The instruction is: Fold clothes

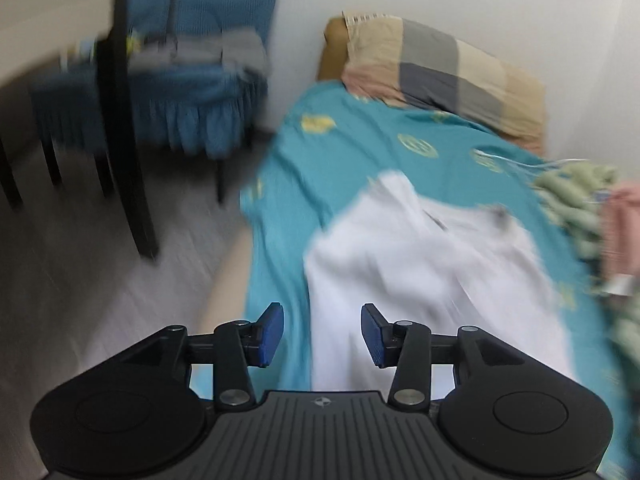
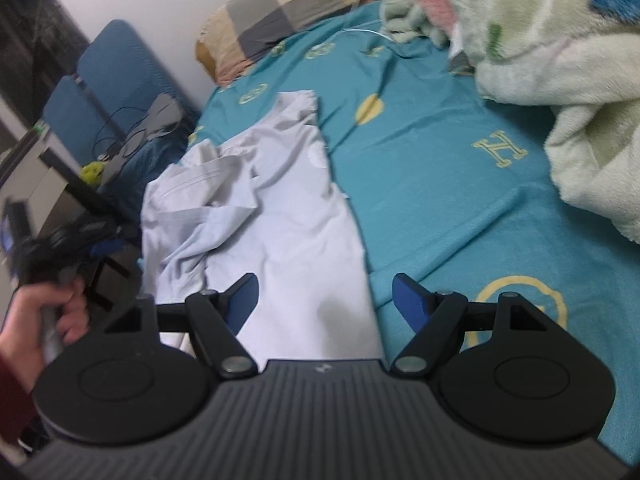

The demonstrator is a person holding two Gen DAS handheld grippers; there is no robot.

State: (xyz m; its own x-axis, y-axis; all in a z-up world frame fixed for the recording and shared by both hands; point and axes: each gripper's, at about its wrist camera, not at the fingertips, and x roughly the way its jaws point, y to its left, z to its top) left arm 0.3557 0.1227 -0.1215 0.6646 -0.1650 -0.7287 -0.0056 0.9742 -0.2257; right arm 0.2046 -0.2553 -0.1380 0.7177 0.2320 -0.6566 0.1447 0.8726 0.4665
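A white shirt (image 2: 280,208) lies rumpled on the teal bed sheet (image 2: 432,184), its left side bunched in folds near the bed's edge. It also shows in the left wrist view (image 1: 420,264), blurred. My left gripper (image 1: 322,334) is open and empty above the shirt's near left edge. My right gripper (image 2: 324,304) is open and empty above the shirt's near right edge, its left pad over the cloth and its right pad over the sheet. The left gripper (image 2: 80,240) shows blurred in a hand at the left of the right wrist view.
A checked pillow (image 1: 444,68) lies at the bed's head against the wall. A fluffy pale-green blanket (image 2: 560,80) is heaped on the bed's right side. A blue-covered chair (image 1: 188,92) with grey clothes and a dark table leg (image 1: 128,152) stand on the floor at left.
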